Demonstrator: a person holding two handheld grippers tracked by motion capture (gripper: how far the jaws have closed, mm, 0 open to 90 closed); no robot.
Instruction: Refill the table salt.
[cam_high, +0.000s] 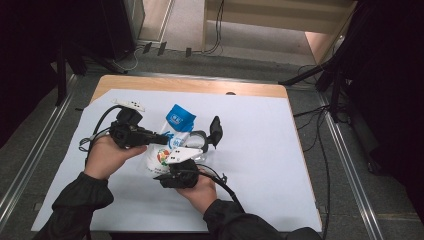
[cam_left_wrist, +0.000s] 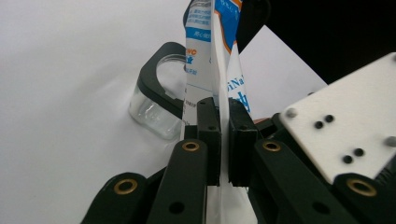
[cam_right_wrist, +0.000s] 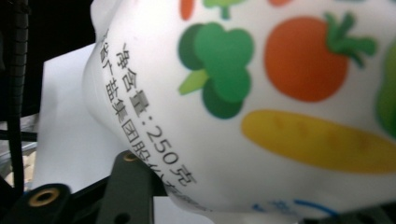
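A white salt bag (cam_high: 158, 155), printed with vegetables and blue at its top end, is held up over the white sheet between both grippers. My left gripper (cam_high: 162, 137) comes in from the left and is shut on the bag's thin flat seam (cam_left_wrist: 223, 70), with the pads (cam_left_wrist: 208, 135) pinching the film. My right gripper (cam_high: 166, 165) reaches up from below and grips the bag's full, rounded body (cam_right_wrist: 261, 93), which bulges over its jaws. A small glass jar (cam_high: 199, 138) with a black clip frame stands just behind the bag, its black lid (cam_high: 216, 131) swung open.
The white sheet (cam_high: 260, 150) covers most of a wooden table (cam_high: 190, 85). Cables (cam_high: 320, 150) trail off the table's right side, and dark stands and floor rails flank it. In the left gripper view the right gripper's white plate (cam_left_wrist: 345, 135) sits close on the right.
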